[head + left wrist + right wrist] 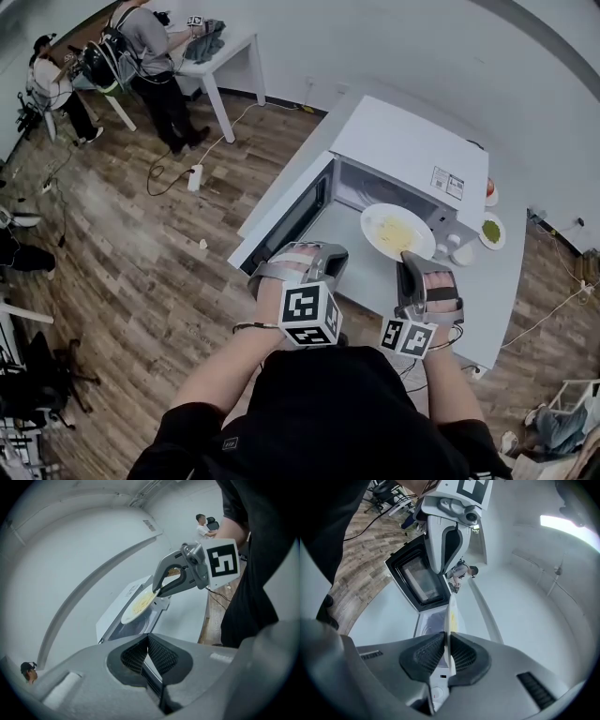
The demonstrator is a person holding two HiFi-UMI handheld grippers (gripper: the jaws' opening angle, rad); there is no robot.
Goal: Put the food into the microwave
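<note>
A white microwave [412, 150] stands on a white table [502, 291], its dark-windowed door [291, 220] swung open to the left. My right gripper [410, 262] is shut on the near rim of a white plate [397, 232] of yellow food, held level just in front of the open cavity. In the right gripper view the plate [452, 616] runs edge-on out of the pads [461, 654]. My left gripper [323, 255] hovers over the door's near corner with its jaws shut [148, 639] and nothing seen clamped. The left gripper view also shows the plate [138, 605].
A small green dish [491, 231] and a red one [490, 190] sit on the table right of the microwave. Across the wooden floor, people [150, 56] stand at another white table [225, 47]. A power strip [195, 176] and cables lie on the floor.
</note>
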